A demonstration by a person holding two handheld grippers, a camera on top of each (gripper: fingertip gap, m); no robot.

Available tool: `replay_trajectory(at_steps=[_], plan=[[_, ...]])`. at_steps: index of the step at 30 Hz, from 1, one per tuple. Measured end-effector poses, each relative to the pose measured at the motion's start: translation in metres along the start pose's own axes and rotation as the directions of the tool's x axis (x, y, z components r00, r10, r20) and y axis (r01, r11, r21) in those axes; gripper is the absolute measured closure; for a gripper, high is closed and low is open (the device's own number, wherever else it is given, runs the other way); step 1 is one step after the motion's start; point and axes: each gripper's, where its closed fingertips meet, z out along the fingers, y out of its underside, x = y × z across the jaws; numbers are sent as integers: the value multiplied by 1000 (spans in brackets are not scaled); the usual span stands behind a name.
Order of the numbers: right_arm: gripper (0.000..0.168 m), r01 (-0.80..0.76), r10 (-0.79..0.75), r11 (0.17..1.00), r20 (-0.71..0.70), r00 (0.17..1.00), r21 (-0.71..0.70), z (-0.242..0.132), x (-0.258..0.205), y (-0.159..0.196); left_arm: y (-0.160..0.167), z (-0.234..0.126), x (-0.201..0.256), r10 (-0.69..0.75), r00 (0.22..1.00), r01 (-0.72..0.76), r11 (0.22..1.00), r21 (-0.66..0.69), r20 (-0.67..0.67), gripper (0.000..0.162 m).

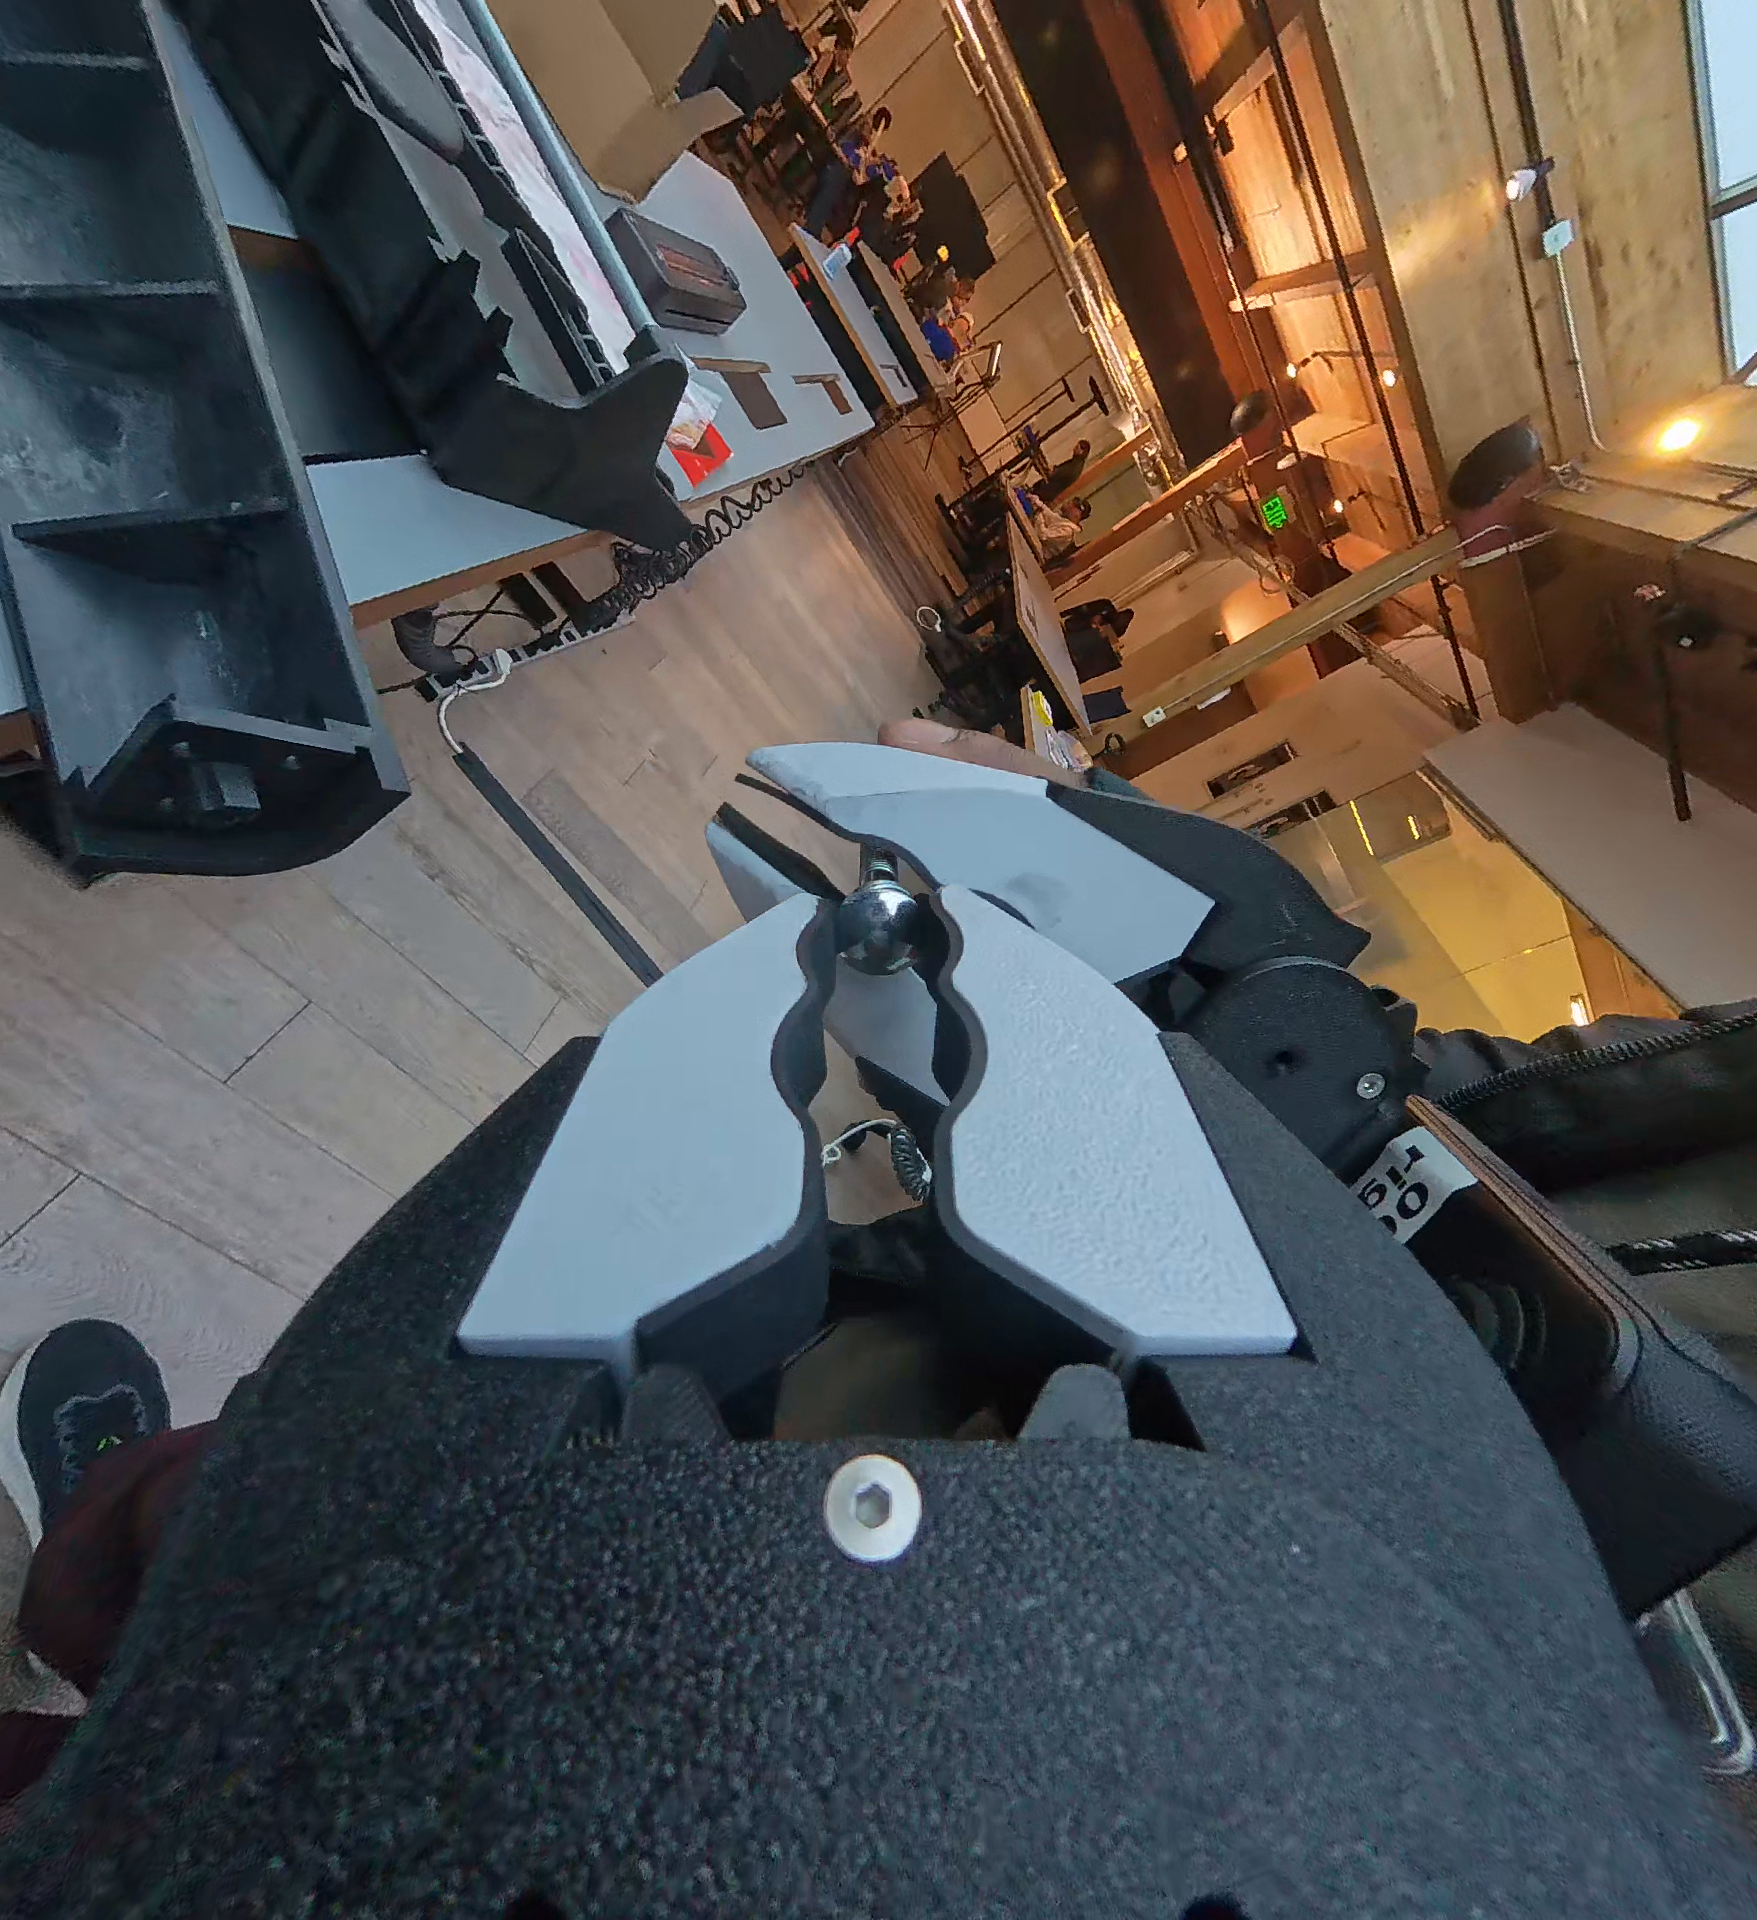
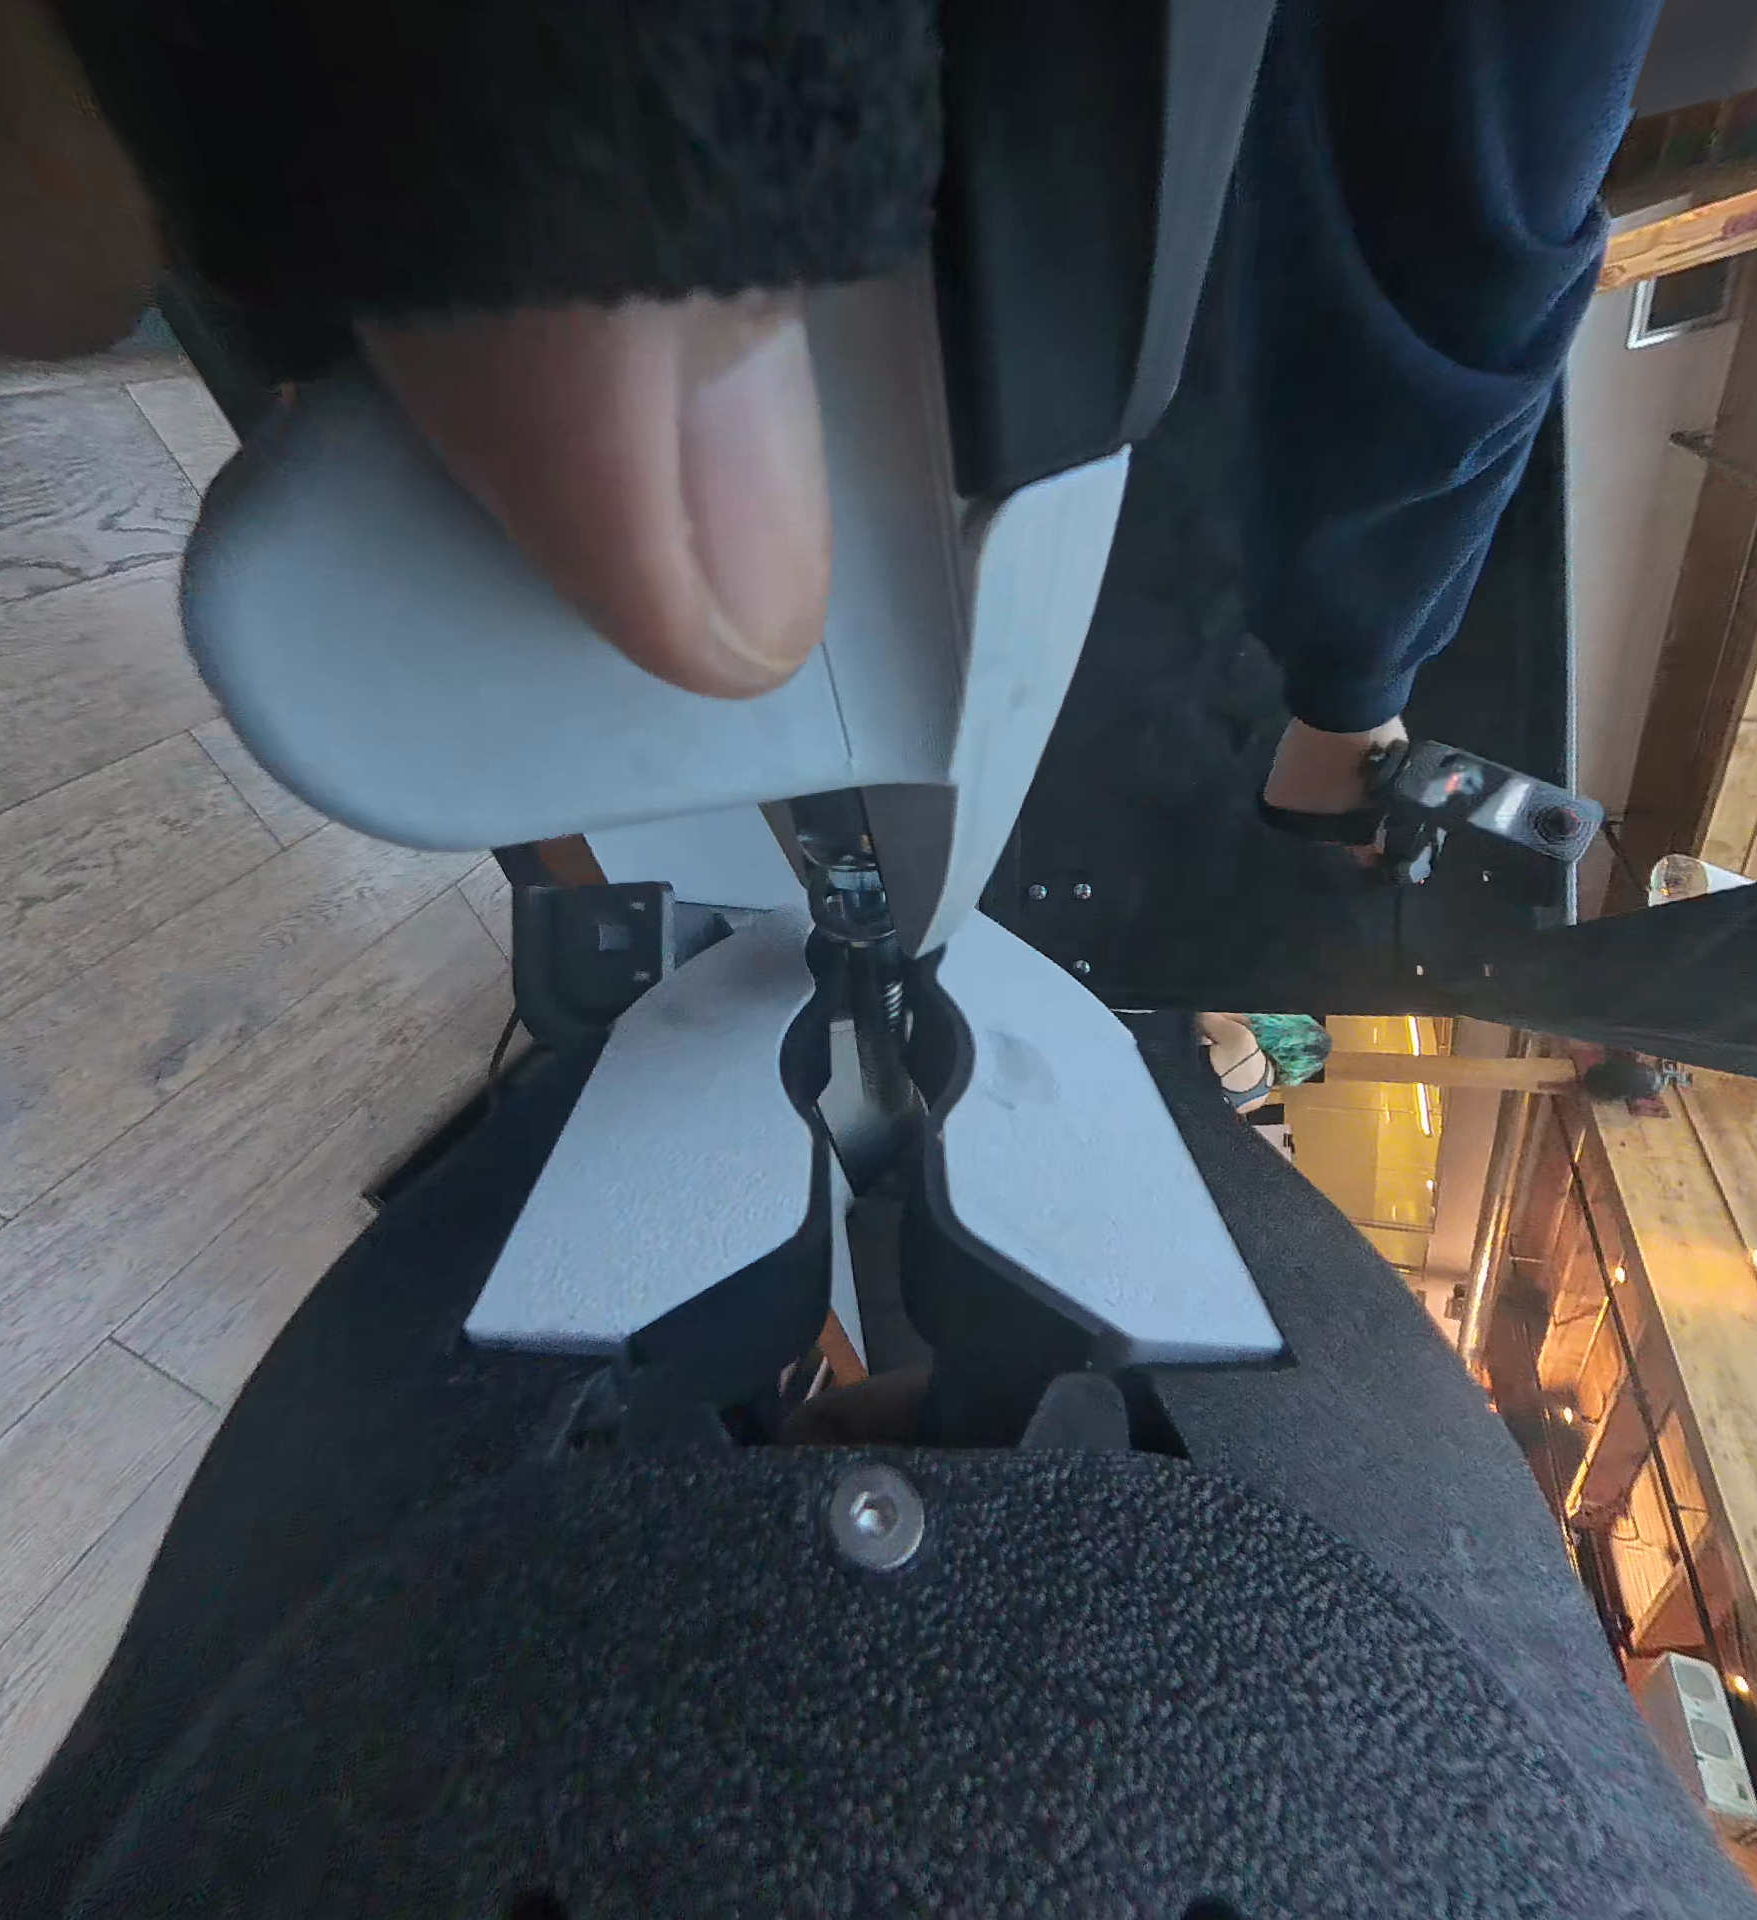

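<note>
My left gripper (image 1: 874,906) is shut on the shiny ball end of a small metal pin (image 1: 874,932) with a threaded shaft. The right gripper's grey fingers (image 1: 999,842) meet it from the far side, tip to tip. In the right wrist view, my right gripper (image 2: 869,971) is shut on the same pin's threaded, spring-wrapped shaft (image 2: 872,1039). The left gripper's grey finger (image 2: 500,707) fills the space above it, and a person's thumb (image 2: 666,520) presses on that finger. Both grippers are held in the air over a wooden floor (image 1: 230,1039).
Black moulded frames (image 1: 126,468) lie on grey tables (image 1: 417,520) at the upper left, with a power strip and cables (image 1: 500,655) under them. A black shoe (image 1: 74,1403) is at the lower left. Another person in navy clothes holds a camera rig (image 2: 1476,800) at the right. Both grippers' tips are close together, under 4 cm apart.
</note>
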Motion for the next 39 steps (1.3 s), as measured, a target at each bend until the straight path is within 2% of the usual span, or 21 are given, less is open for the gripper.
replay_trajectory(at_steps=[3, 6, 16, 20, 24, 29, 32, 35, 37, 39], plan=[[156, -2, 2, 1000, 8, 1000, -6, 1, 0, 9, 0, 7, -3, -4, 1000, 4, 1000, 3, 6, 146], [163, -6, 6, 1000, 25, 1000, -3, 3, -2, 23, 3, 19, -6, -12, 1000, 12, 1000, 2, 11, 146], [164, -22, 23, 1000, 67, 998, -19, 1, 7, 92, 4, 90, -2, -14, 1000, 14, 1000, 4, -20, 146], [164, -57, 58, 998, 43, 997, -31, -2, 13, 108, 3, 106, 3, 4, 999, -4, 1000, 16, -33, 146], [142, -136, 139, 987, 27, 990, -83, -6, 17, 122, -2, 102, -6, -14, 1000, 15, 998, 66, -21, 146], [140, -236, 240, 961, 12, 971, -141, -10, 26, 142, -17, 76, -26, -14, 1000, 13, 990, 140, 8, 146], [140, -290, 293, 944, -5, 956, -160, -11, 37, 152, -30, 55, -42, 27, 996, -41, 984, 174, 80, 146], [140, -307, 310, 937, -8, 951, -168, -9, 38, 154, -49, 43, -75, 90, 970, -137, 970, 201, 226, 146], [141, -308, 310, 937, -15, 951, -168, -5, 34, 150, -71, 44, -107, 188, 913, -269, 944, 189, 361, 146], [142, -293, 295, 941, -17, 955, -167, 1, 29, 145, -102, 51, -143, 310, 807, -434, 888, 151, 503, 146]])
